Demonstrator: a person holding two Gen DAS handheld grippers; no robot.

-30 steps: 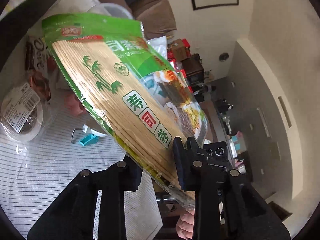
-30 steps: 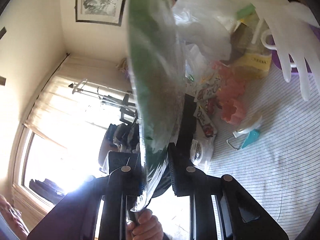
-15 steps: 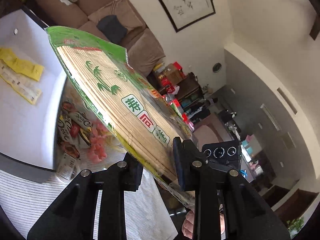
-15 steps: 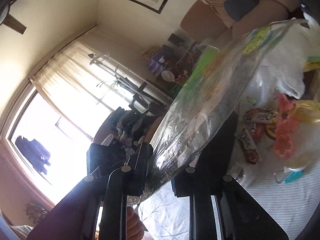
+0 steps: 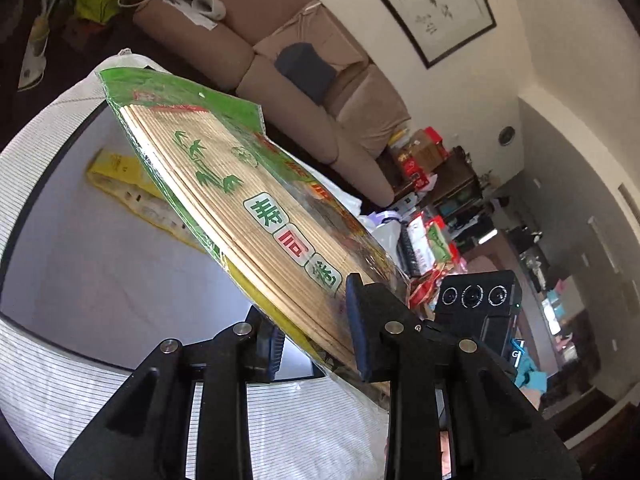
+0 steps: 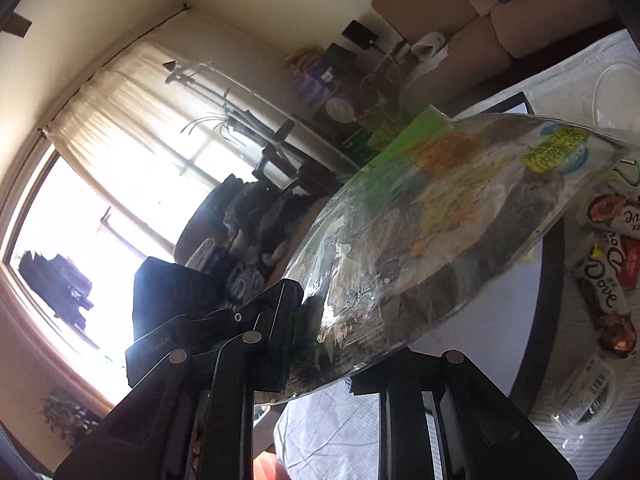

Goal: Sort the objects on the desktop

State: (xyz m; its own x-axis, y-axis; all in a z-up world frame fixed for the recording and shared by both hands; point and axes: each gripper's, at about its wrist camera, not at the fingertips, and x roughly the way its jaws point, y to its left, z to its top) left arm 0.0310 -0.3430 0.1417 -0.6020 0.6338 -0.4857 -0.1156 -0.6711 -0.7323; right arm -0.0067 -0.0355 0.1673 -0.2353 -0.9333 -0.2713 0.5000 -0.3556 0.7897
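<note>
A packaged bamboo sushi mat [image 5: 240, 200] in green and clear plastic is held in the air by both grippers at its near edge. My left gripper [image 5: 316, 332] is shut on it, over a shallow white tray with a black rim [image 5: 80, 280]. My right gripper [image 6: 320, 344] is shut on the same pack [image 6: 440, 232], seen from its glossy back side. The pack lies nearly flat, tilted, above the tray [image 6: 536, 336]. A yellow packet [image 5: 120, 172] lies in the tray, partly hidden under the mat.
Dove chocolate bars [image 6: 604, 280] and a clear round container [image 6: 584, 396] lie on the striped tablecloth [image 5: 60, 400] right of the tray. Snack packets [image 5: 428, 244] lie beyond the mat. A brown sofa [image 5: 304, 68] stands behind the table.
Both grippers have carried the sushi mat pack from over the cluttered cloth to above the white tray, and it has tipped from steep to nearly flat.
</note>
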